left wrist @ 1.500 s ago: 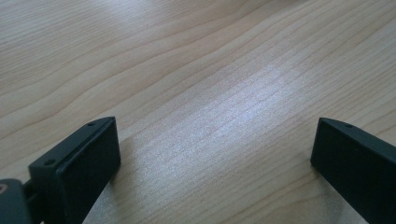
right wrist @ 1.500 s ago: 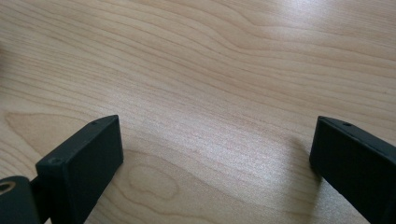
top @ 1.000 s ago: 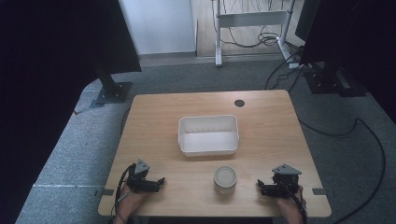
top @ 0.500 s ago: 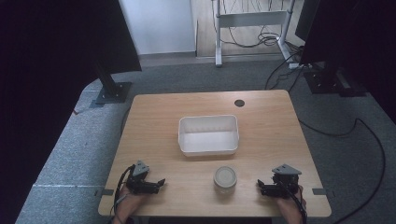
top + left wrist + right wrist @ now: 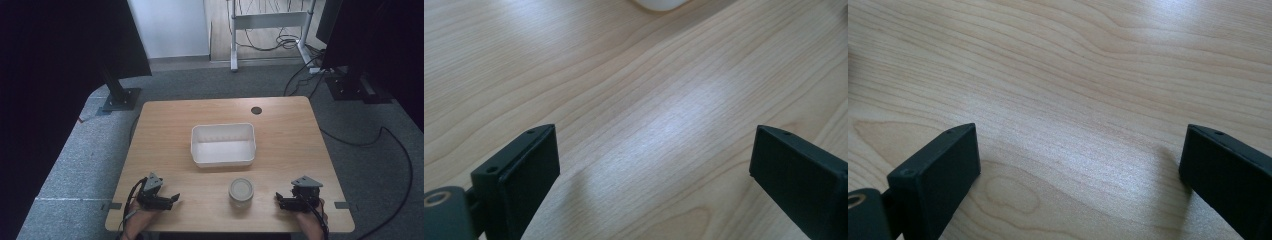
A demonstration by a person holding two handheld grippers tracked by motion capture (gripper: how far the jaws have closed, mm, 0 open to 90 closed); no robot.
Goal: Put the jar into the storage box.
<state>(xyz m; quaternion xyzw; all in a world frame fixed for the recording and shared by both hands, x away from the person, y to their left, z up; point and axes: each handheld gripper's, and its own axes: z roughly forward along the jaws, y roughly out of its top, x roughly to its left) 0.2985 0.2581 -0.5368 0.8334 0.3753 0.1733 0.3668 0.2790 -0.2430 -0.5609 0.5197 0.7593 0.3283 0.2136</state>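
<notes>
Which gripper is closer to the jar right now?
Right, by a modest margin. The right gripper sits just off one side of the jar, jaws open toward it. The left gripper is farther off on the opposite side, also open.

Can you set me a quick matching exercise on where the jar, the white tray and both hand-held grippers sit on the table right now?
Things:
1. white tray
2. jar
3. left hand-held gripper
4. right hand-held gripper

Places or states:
A. near edge, between the two grippers
B. open, at the near left corner
C. middle of the table, empty
D. open, at the near right corner

Pairs: 1-C, 2-A, 3-B, 4-D
</notes>
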